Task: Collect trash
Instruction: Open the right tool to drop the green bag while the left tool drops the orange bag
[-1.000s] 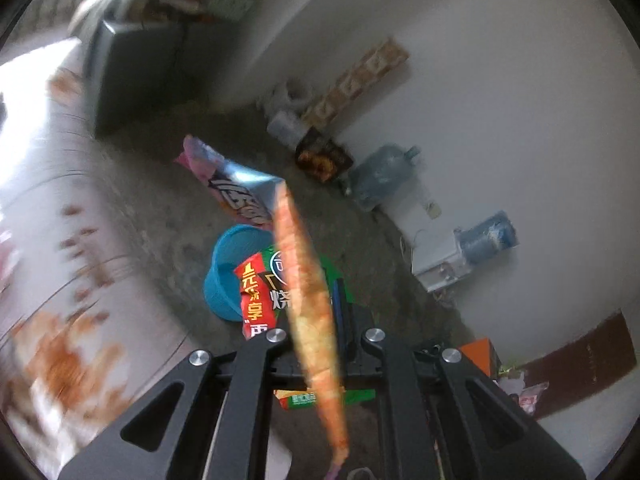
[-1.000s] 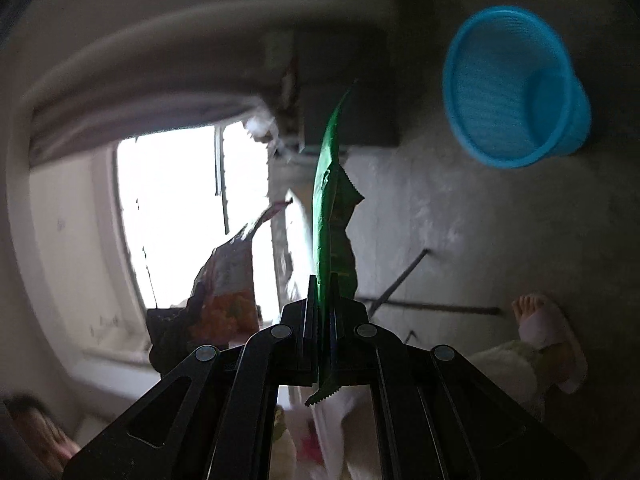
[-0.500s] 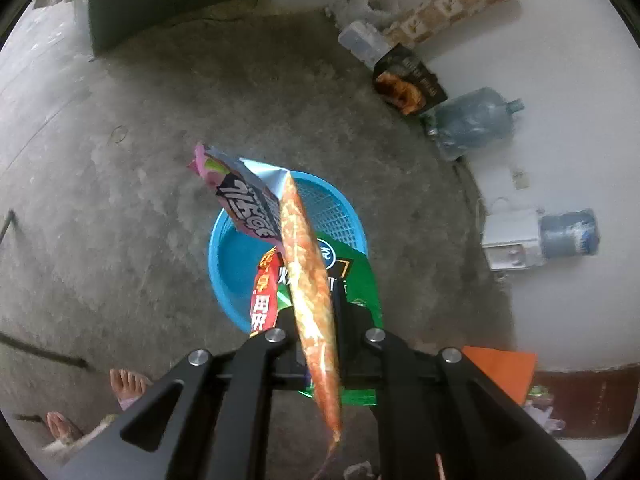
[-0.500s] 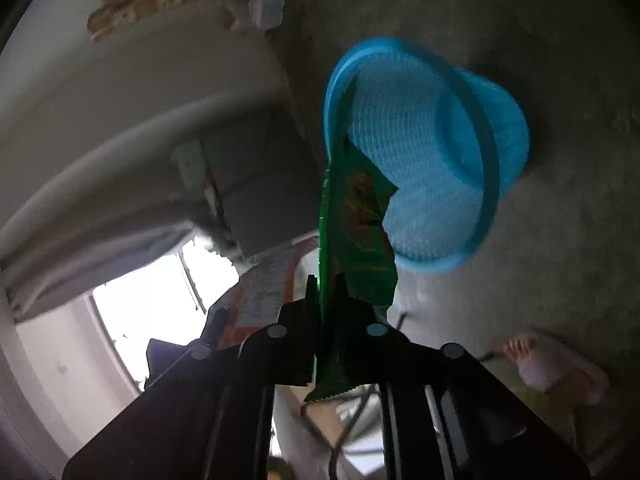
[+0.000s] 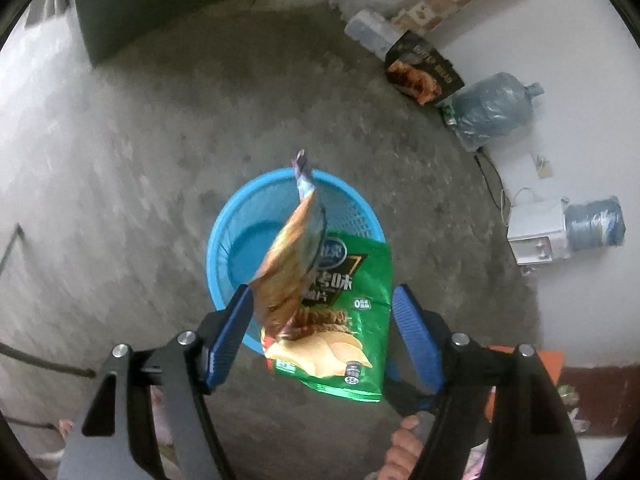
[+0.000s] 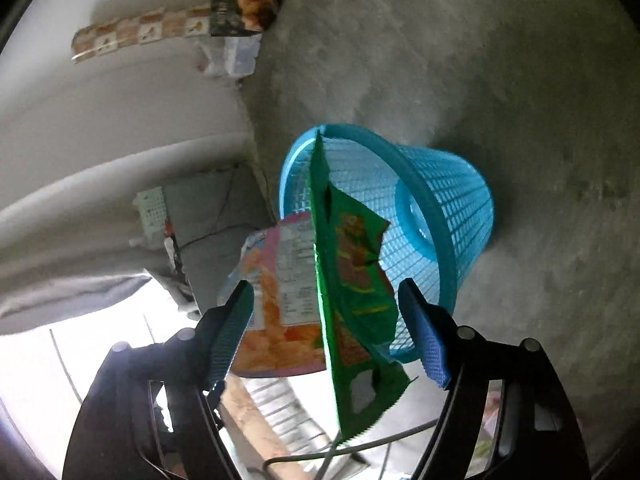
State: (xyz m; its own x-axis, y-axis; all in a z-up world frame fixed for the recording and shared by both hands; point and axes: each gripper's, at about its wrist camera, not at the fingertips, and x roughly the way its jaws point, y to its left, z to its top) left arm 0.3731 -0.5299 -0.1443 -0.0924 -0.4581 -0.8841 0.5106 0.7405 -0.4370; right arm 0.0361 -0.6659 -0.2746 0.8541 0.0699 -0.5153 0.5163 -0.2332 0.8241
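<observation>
Now both grippers, left gripper [image 5: 322, 326] and right gripper [image 6: 326, 326], have open jaws above the round blue plastic basket [image 5: 240, 224], so the orange snack bag [image 5: 286, 264] and green chip bag [image 6: 352, 280] can drop in.

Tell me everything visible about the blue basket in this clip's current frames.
The blue basket is a round, tapering plastic bin with lattice walls, a thick smooth rim and a solid bottom that looks empty. It stands upright on the grey concrete floor, apart from the wall clutter. The orange snack bag and the green chip bag hang in the air above its mouth, between open fingers; neither visibly touches it.
</observation>
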